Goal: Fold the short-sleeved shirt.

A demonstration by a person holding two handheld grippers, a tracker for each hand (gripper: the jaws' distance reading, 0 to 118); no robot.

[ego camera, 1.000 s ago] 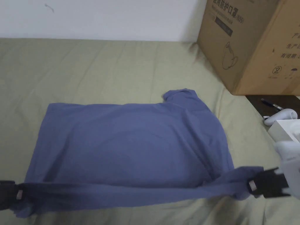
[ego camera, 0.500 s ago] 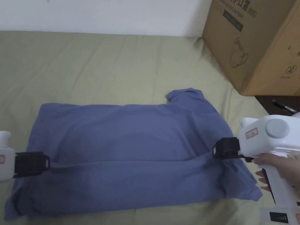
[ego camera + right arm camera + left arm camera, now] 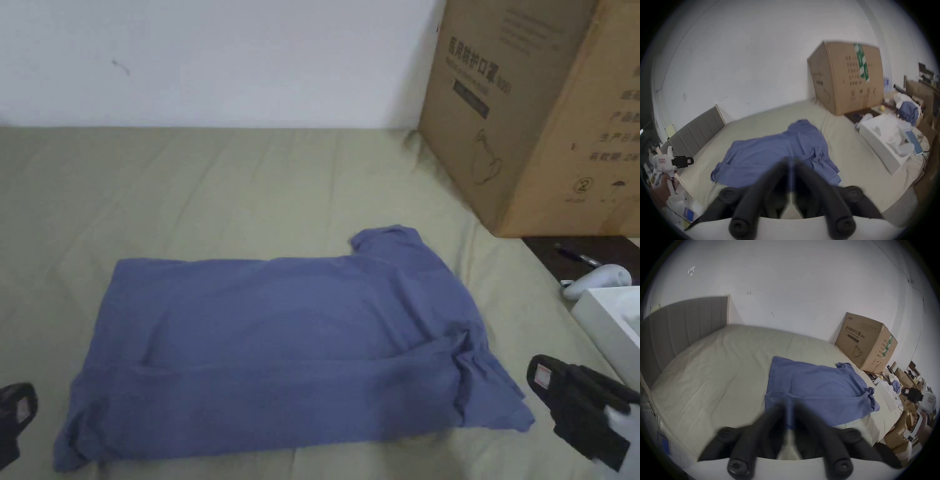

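Note:
The blue short-sleeved shirt [image 3: 294, 350] lies flat on the olive bed sheet [image 3: 250, 187], its near long edge folded over its body and one sleeve [image 3: 390, 240] sticking out at the back right. My left gripper [image 3: 22, 403] hovers off the shirt's near left corner, jaws together and holding nothing. Off the near right corner is my right gripper [image 3: 540, 375], also shut and holding nothing. In the left gripper view the jaws [image 3: 789, 402] point at the shirt [image 3: 818, 386]. The right gripper view has its jaws [image 3: 790, 160] before the shirt [image 3: 778, 151].
A large cardboard box [image 3: 537, 112] stands on the bed's back right corner against the white wall. Right of the bed are a white box [image 3: 609, 319], a white handheld object [image 3: 597, 280] and a pen [image 3: 578, 255]. A grey headboard [image 3: 680, 324] closes the bed's left end.
Both grippers carried the shirt's near edge away from me over its body, let it go, and pulled back to the near corners. The fold now lies flat.

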